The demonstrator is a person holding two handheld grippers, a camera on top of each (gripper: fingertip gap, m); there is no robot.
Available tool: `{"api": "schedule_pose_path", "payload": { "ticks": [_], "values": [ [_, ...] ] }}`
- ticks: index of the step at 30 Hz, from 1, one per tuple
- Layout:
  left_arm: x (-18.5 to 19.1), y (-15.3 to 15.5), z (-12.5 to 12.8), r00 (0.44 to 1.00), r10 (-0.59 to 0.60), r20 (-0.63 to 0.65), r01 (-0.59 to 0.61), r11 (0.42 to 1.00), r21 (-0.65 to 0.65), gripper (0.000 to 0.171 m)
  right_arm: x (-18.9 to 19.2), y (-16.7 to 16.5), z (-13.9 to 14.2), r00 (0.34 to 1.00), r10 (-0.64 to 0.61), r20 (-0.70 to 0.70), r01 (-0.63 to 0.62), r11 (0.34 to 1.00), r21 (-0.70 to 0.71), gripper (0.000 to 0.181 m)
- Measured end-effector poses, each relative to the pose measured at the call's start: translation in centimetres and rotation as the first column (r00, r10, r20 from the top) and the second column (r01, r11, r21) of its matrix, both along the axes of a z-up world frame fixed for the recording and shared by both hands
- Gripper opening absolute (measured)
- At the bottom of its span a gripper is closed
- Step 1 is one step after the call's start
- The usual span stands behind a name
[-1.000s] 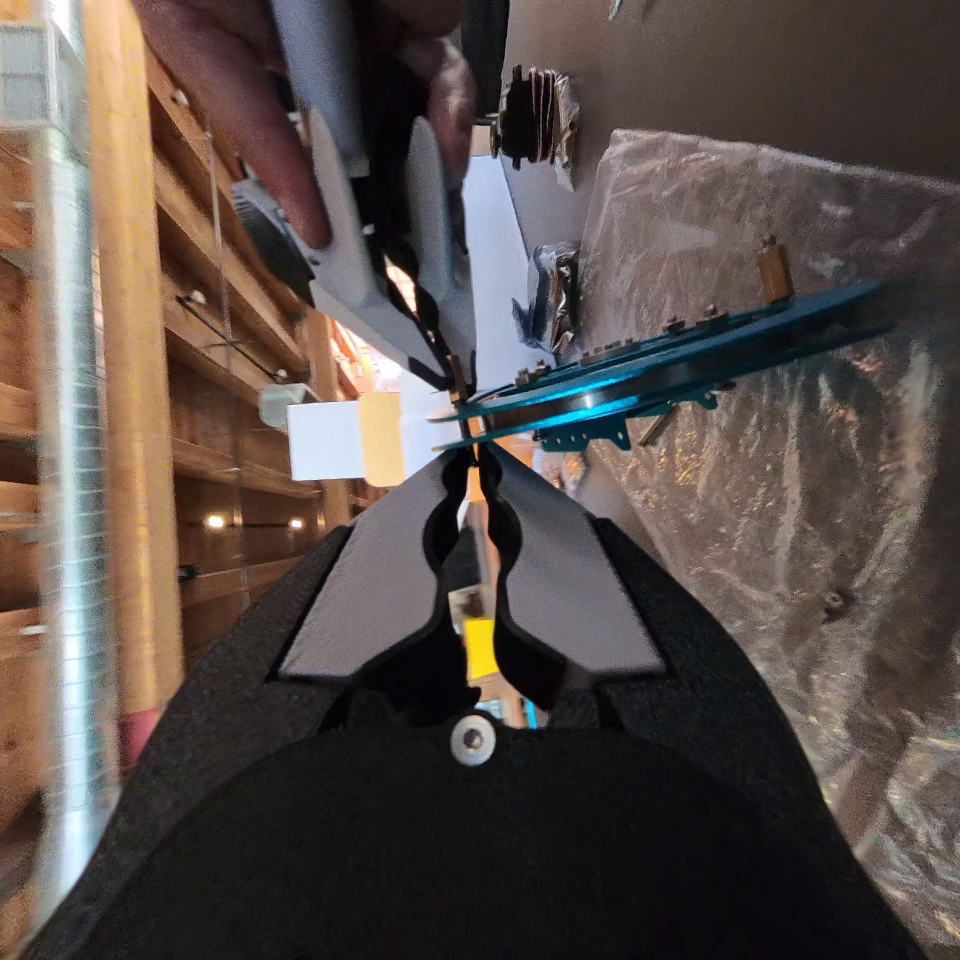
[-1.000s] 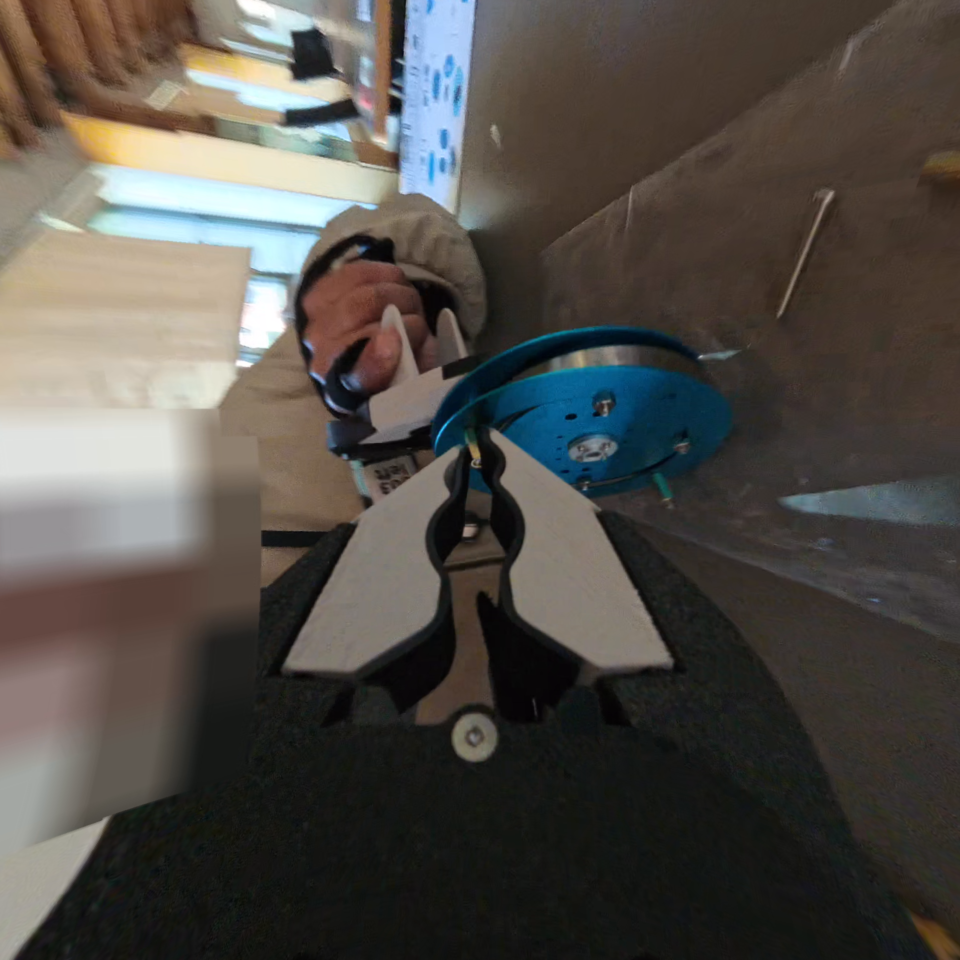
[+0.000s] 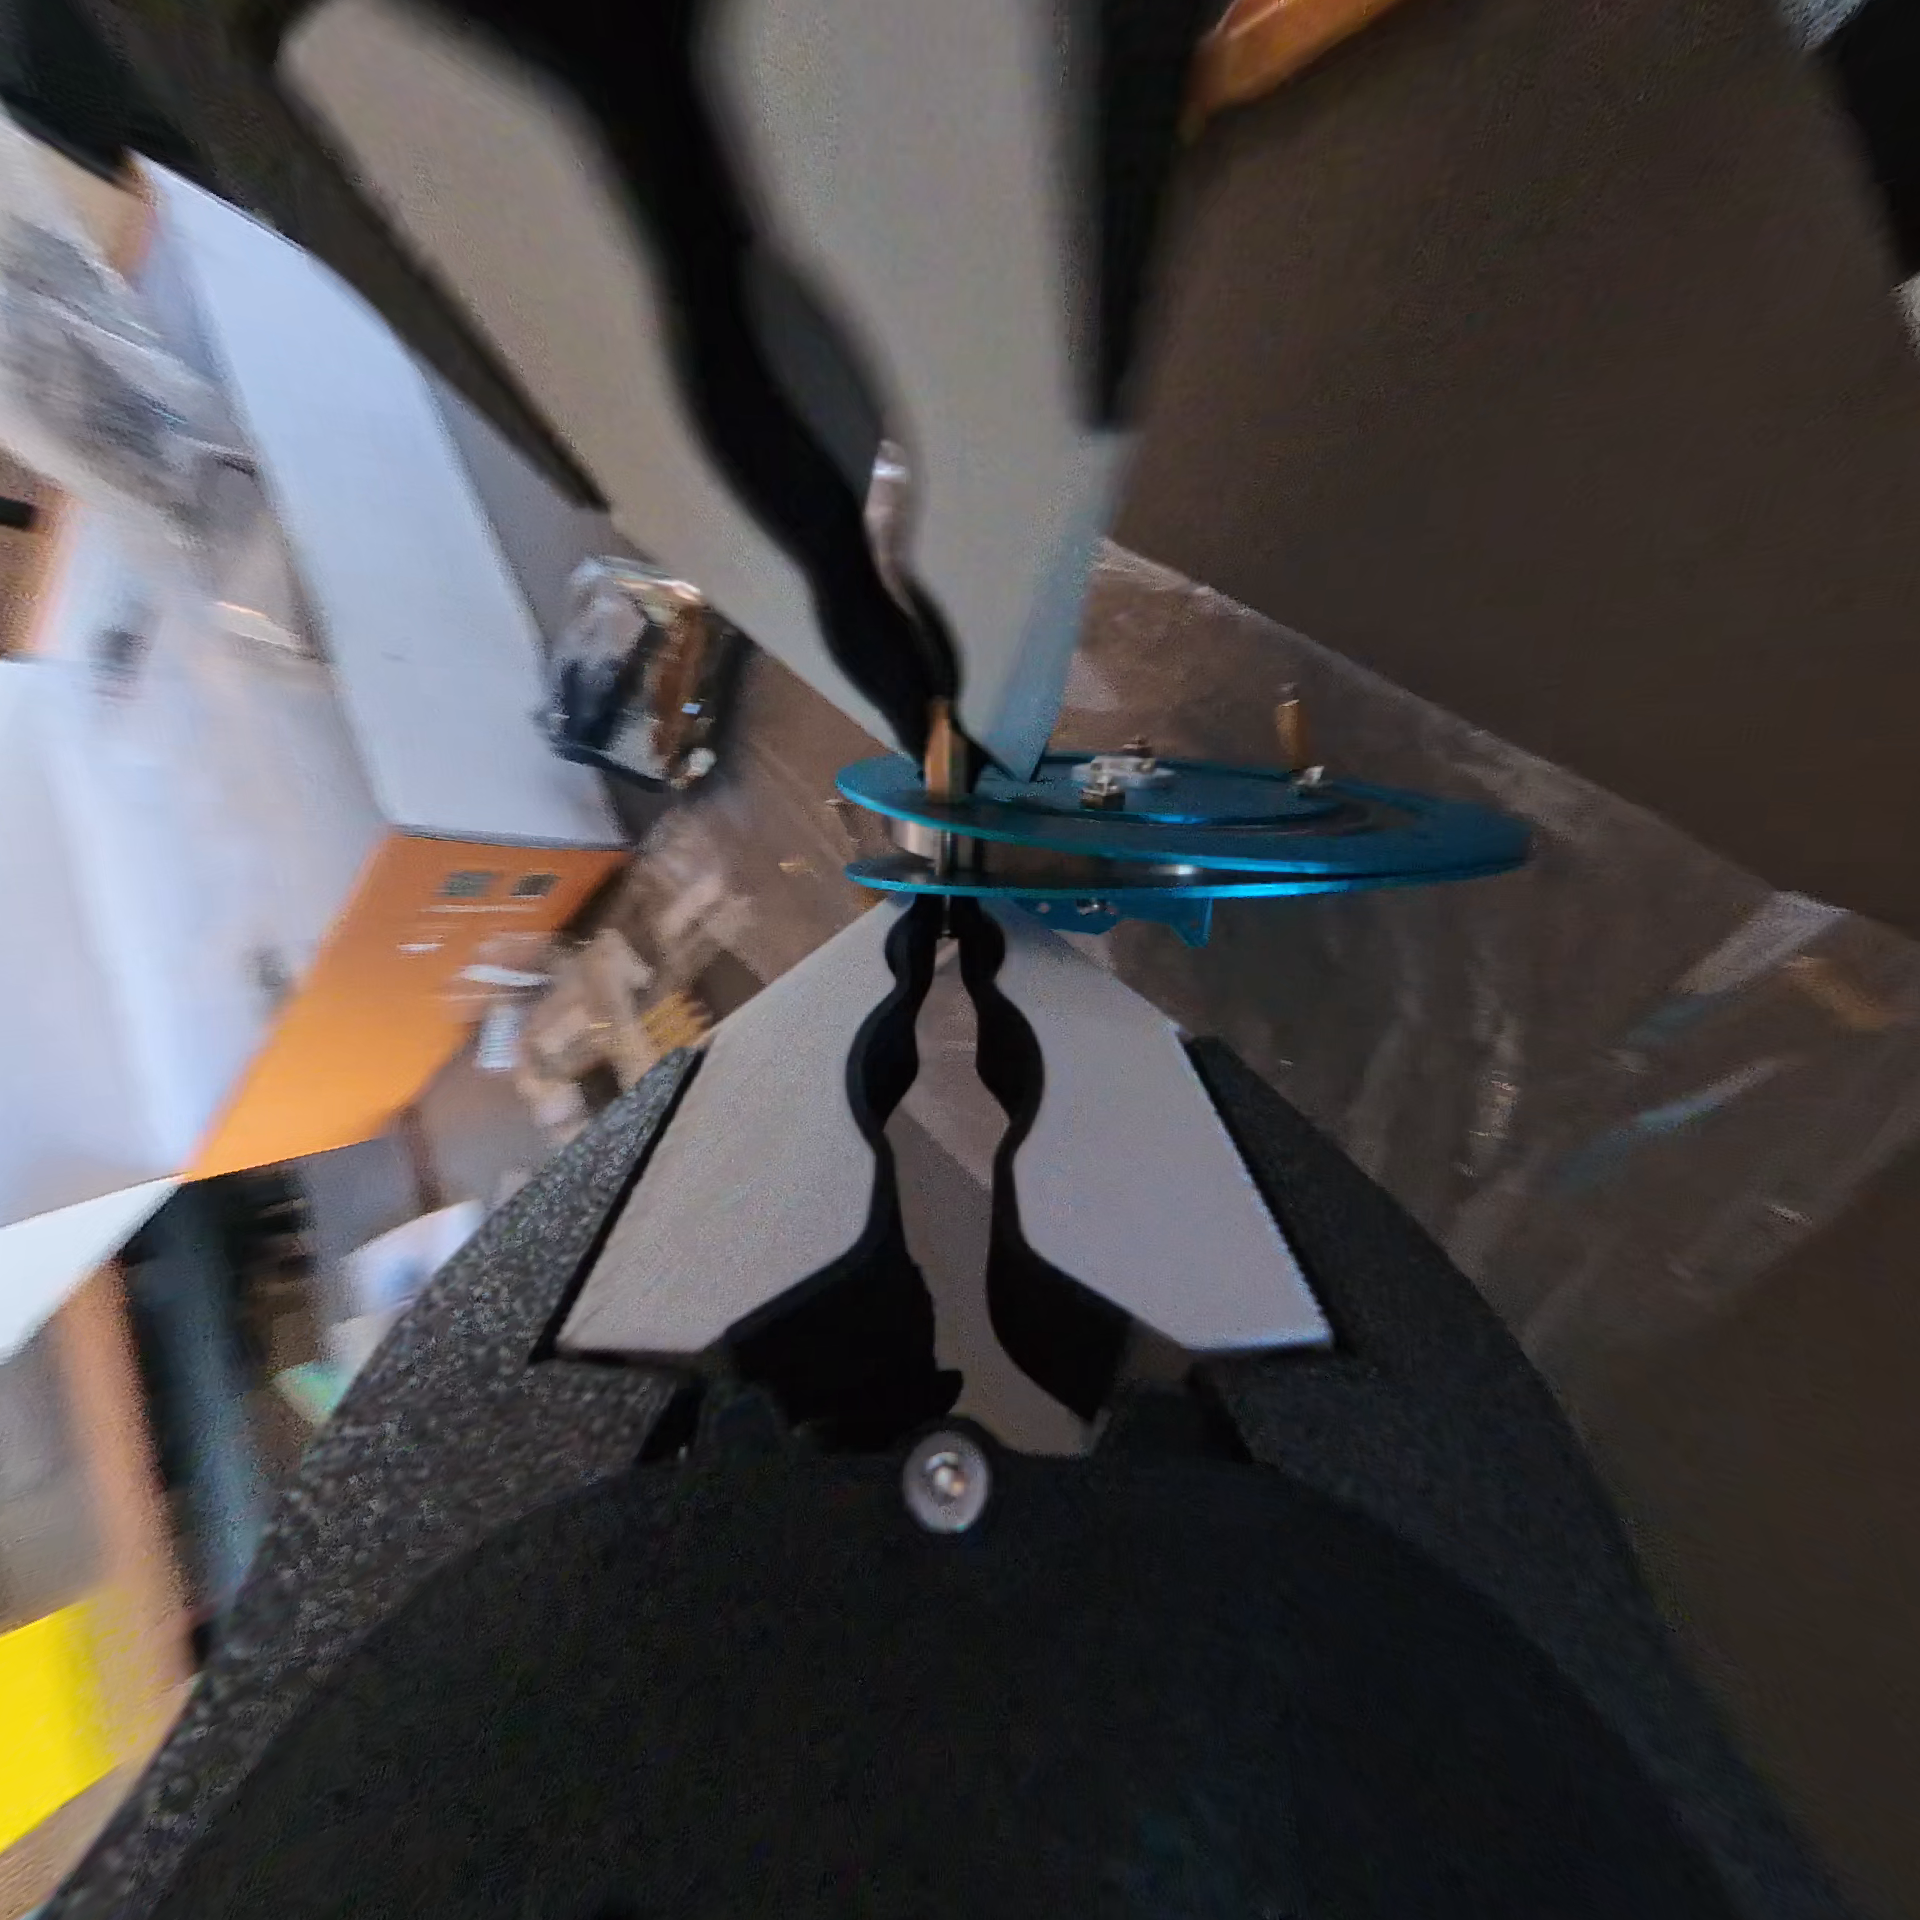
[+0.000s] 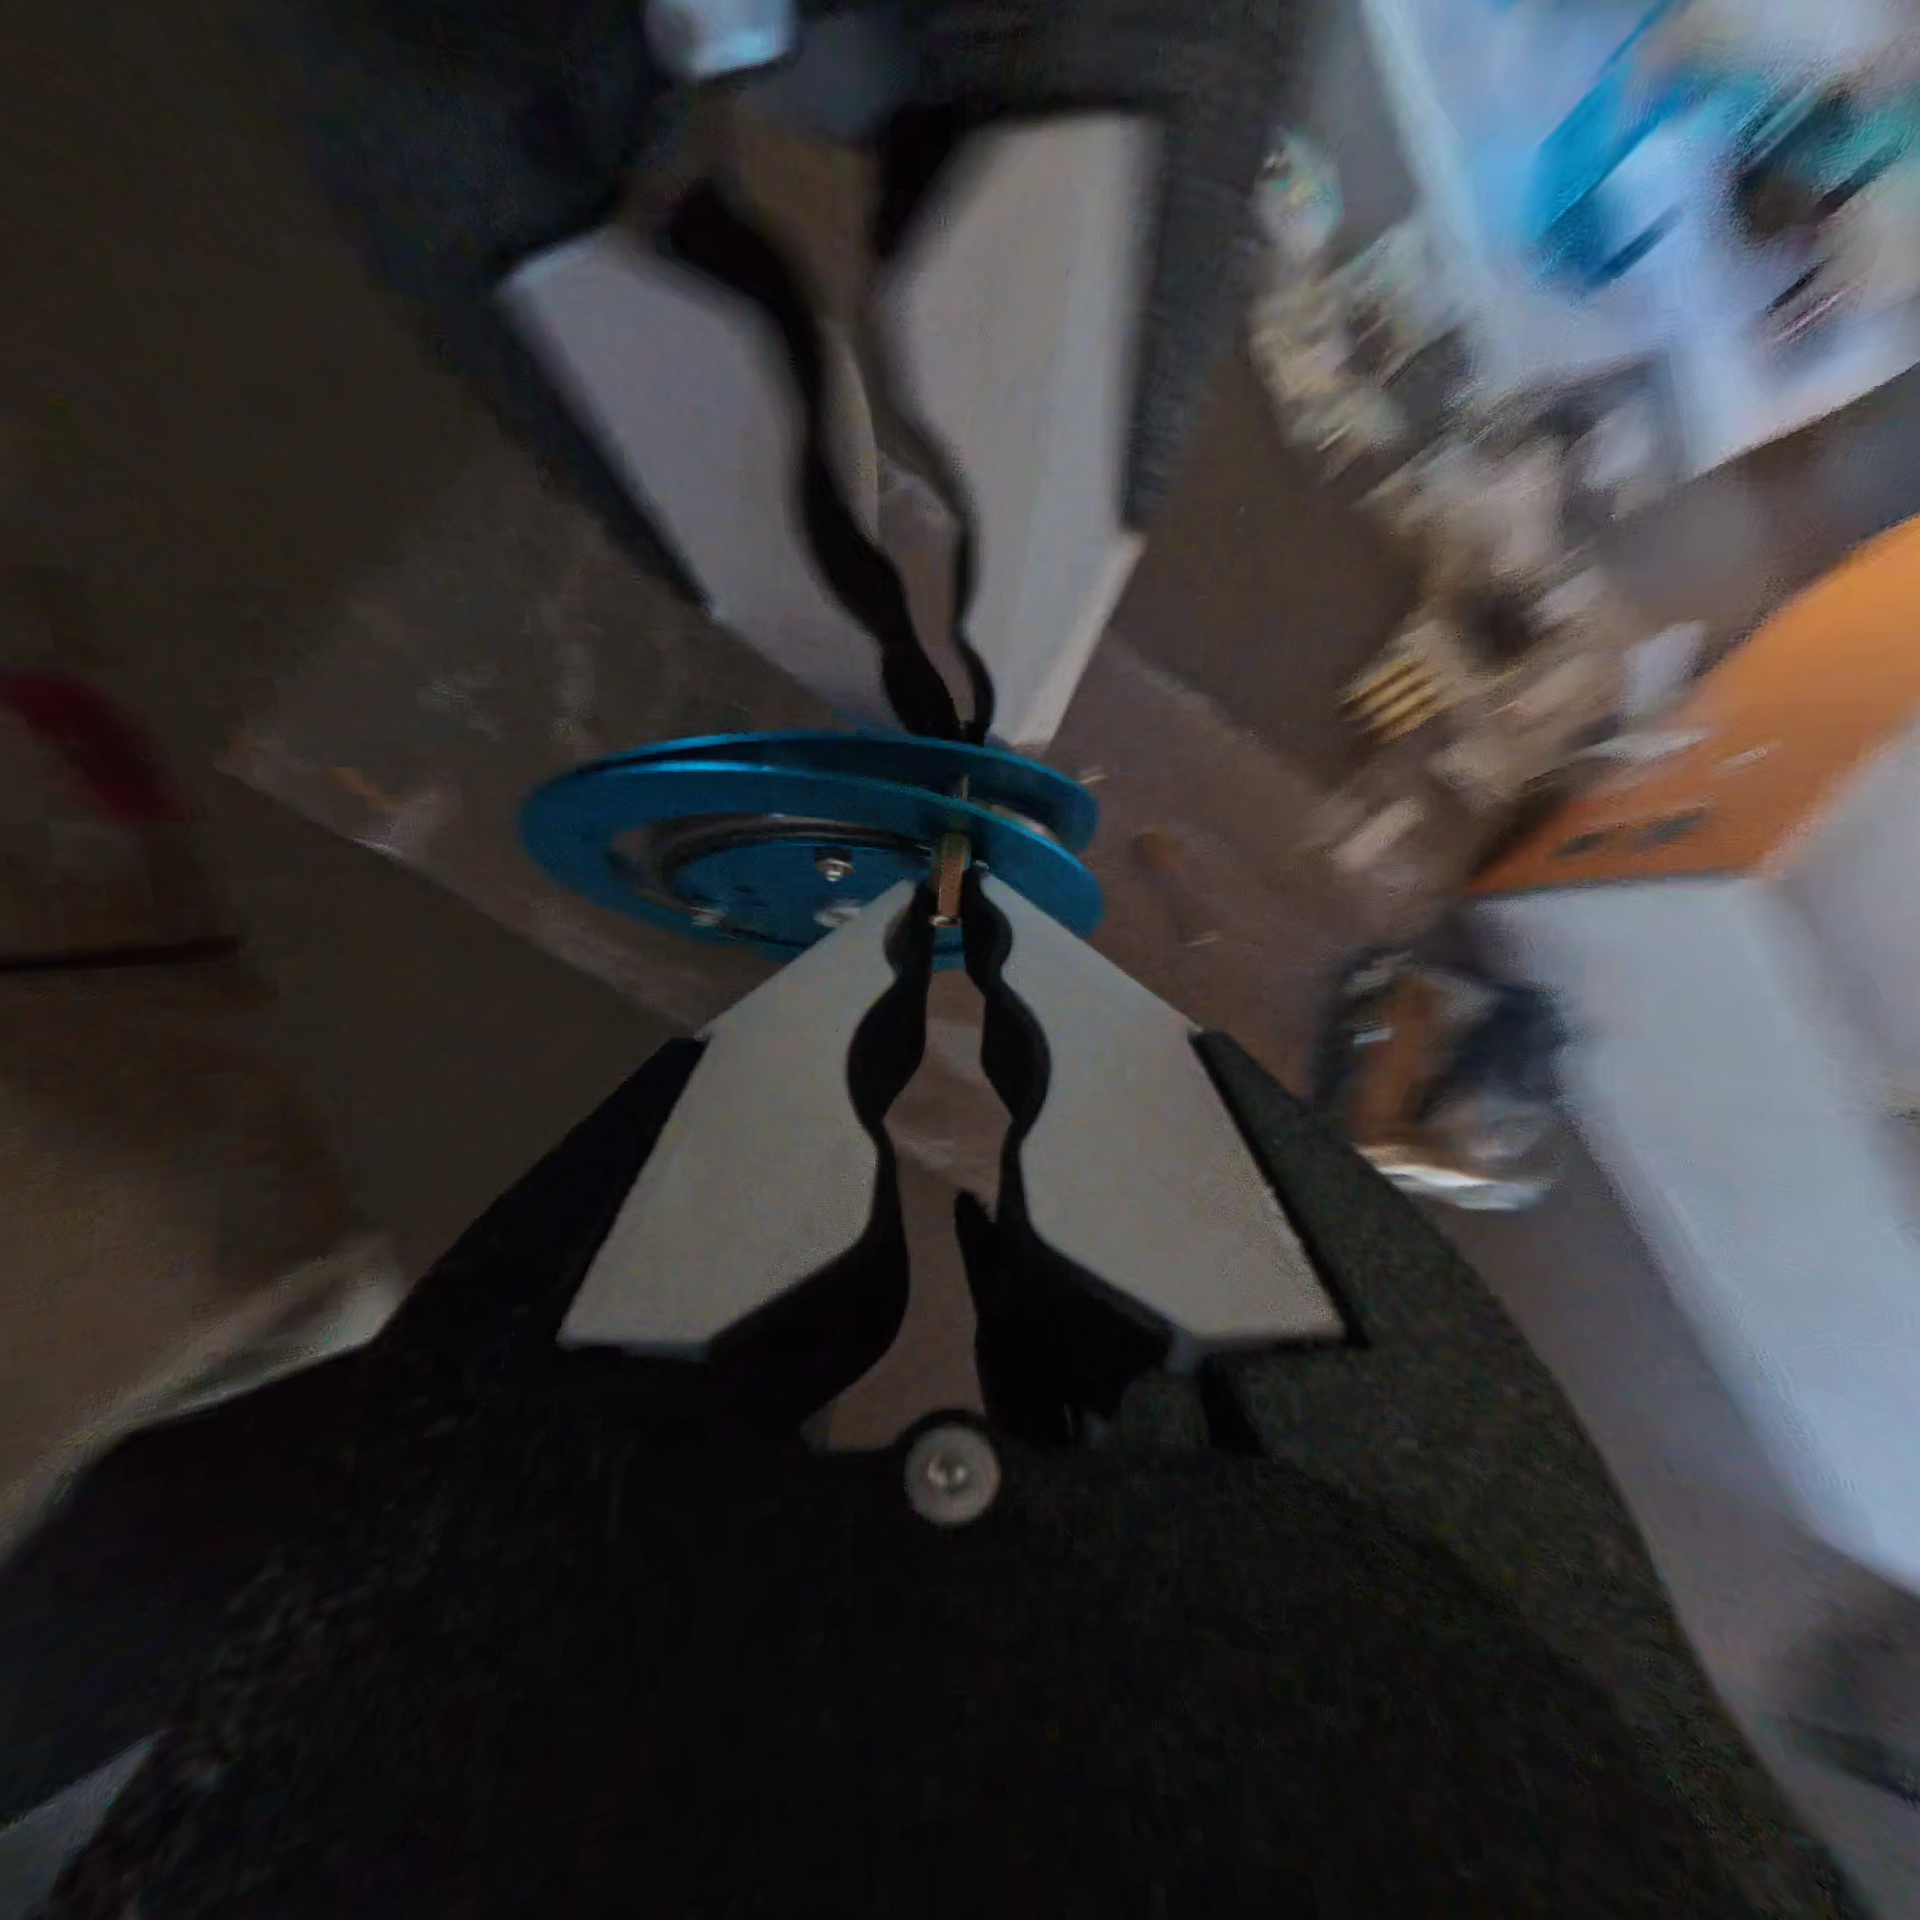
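A blue disc assembly (image 3: 1299,847), two round blue plates stacked with a metal ring between them, is held over a brown table. My left gripper (image 3: 940,914) comes from below and is shut on a thin screw end (image 3: 945,891) under the lower plate's rim. My right gripper (image 3: 951,743) comes from above, opposite it, shut on a short brass standoff (image 3: 940,756) on the upper plate. In the right wrist view the right gripper (image 4: 945,914) pinches the standoff (image 4: 951,864) at the disc's (image 4: 665,831) rim, with the left gripper (image 4: 966,727) beyond.
A second brass standoff (image 3: 1288,722) stands on the disc's far side. A clear plastic sheet (image 3: 1558,1039) covers the table. A white and orange box (image 3: 395,935) and shiny foil parts bags (image 3: 644,675) lie to the left. Both views are motion-blurred. Left and right tips are no more than a few centimetres apart.
Both views have rolled, so the disc now looks level instead of tilted. The two grippers still pinch the same rim spot from opposite sides, and the right one looms closer.
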State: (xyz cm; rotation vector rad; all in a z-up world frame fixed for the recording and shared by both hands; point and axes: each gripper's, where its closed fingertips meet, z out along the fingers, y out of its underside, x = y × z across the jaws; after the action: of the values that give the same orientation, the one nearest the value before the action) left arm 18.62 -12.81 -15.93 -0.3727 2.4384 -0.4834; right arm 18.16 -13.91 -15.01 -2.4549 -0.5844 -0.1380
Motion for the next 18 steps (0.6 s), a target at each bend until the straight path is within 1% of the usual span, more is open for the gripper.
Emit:
{"api": "schedule_pose_path", "payload": {
  "ticks": [1, 2, 3, 4, 5, 6, 7, 8, 9, 10, 11, 12, 13, 14, 15, 16, 17, 18],
  "values": [
    [0.2, 0.0, 0.1, 0.995, -0.003, 0.101, -0.004, 0.998, 0.067, 0.002, -0.3, -0.4, -0.1, 0.98, -0.07, -0.187, 0.055, 0.995, -0.083, 0.003],
    [0.4, -0.2, 0.4, 0.978, -0.02, 0.206, -0.008, 0.991, 0.137, 0.001, -0.7, -0.8, -0.3, 0.904, -0.169, -0.392, 0.098, 0.976, -0.196, 0.002],
    [0.5, -0.2, 0.6, 0.956, -0.043, 0.291, -0.02, 0.978, 0.208, 0.001, -1.4, -1.3, -0.2, 0.776, -0.269, -0.571, 0.097, 0.945, -0.314, 0.002],
    [0.7, -0.3, 0.9, 0.925, -0.067, 0.374, -0.036, 0.964, 0.263, 0.001, -1.9, -1.5, 0.1, 0.614, -0.357, -0.704, 0.071, 0.913, -0.401, 0.002],
    [0.8, -0.4, 1.1, 0.891, -0.084, 0.447, -0.054, 0.957, 0.287, 0.001, -2.5, -1.8, 0.5, 0.426, -0.437, -0.792, 0.008, 0.878, -0.479, 0.002],
    [0.8, -0.4, 1.3, 0.856, -0.085, 0.51, -0.078, 0.954, 0.291, 0.001, -2.8, -1.8, 1.0, 0.219, -0.495, -0.841, -0.06, 0.853, -0.518, 0.003],
    [0.9, -0.3, 1.5, 0.816, -0.098, 0.569, -0.093, 0.951, 0.296, 0.001, -2.6, -1.5, 1.4, 0.037, -0.523, -0.851, -0.099, 0.846, -0.524, 0.003],
    [0.9, -0.4, 1.7, 0.78, -0.118, 0.615, -0.102, 0.945, 0.31, 0.002, -2.4, -1.3, 1.5, -0.102, -0.54, -0.835, -0.134, 0.84, -0.526, 0.003],
    [0.8, -0.3, 1.8, 0.763, -0.123, 0.634, -0.117, 0.939, 0.323, 0.001, -2.6, -1.3, 1.7, -0.167, -0.537, -0.827, -0.165, 0.842, -0.514, 0.003],
    [0.8, -0.3, 1.8, 0.768, -0.117, 0.629, -0.119, 0.94, 0.321, 0.002, -2.6, -1.3, 1.7, -0.152, -0.517, -0.843, -0.158, 0.854, -0.495, 0.004],
    [0.8, -0.3, 1.7, 0.787, -0.099, 0.609, -0.105, 0.951, 0.29, 0.002, -2.6, -1.3, 1.5, -0.084, -0.486, -0.87, -0.126, 0.871, -0.475, 0.005],
    [0.9, -0.3, 1.6, 0.813, -0.073, 0.577, -0.086, 0.966, 0.244, 0.002, -2.5, -1.3, 1.2, 0.03, -0.439, -0.898, -0.077, 0.895, -0.44, 0.006],
    [0.9, -0.3, 1.4, 0.849, -0.041, 0.527, -0.069, 0.98, 0.187, 0.002, -2.4, -1.3, 1.0, 0.187, -0.365, -0.912, -0.033, 0.926, -0.377, 0.007],
    [0.8, -0.2, 1.3, 0.885, -0.009, 0.465, -0.056, 0.99, 0.126, 0.002, -2.1, -1.4, 0.6, 0.373, -0.283, -0.884, 0.012, 0.954, -0.301, 0.01],
    [0.8, -0.2, 1.0, 0.919, 0.01, 0.393, -0.042, 0.997, 0.072, 0.002, -1.1, -1.3, 0.2, 0.575, -0.207, -0.791, 0.07, 0.976, -0.205, 0.018],
    [0.6, -0.2, 0.9, 0.948, 0.015, 0.319, -0.023, 0.999, 0.022, 0.002, -0.3, -1.3, 0.2, 0.751, -0.124, -0.648, 0.09, 0.992, -0.086, 0.027],
    [0.5, -0.3, 0.7, 0.969, 0.013, 0.248, -0.007, 1.0, -0.027, 0.002, -0.1, -1.5, 0.4, 0.877, -0.035, -0.48, 0.052, 0.998, 0.024, 0.033],
    [0.4, -0.2, 0.5, 0.984, 0.019, 0.175, -0.007, 0.998, -0.07, 0.002, 0.0, -1.7, 0.6, 0.953, 0.028, -0.302, 0.006, 0.994, 0.113, 0.04]
  ]
}}
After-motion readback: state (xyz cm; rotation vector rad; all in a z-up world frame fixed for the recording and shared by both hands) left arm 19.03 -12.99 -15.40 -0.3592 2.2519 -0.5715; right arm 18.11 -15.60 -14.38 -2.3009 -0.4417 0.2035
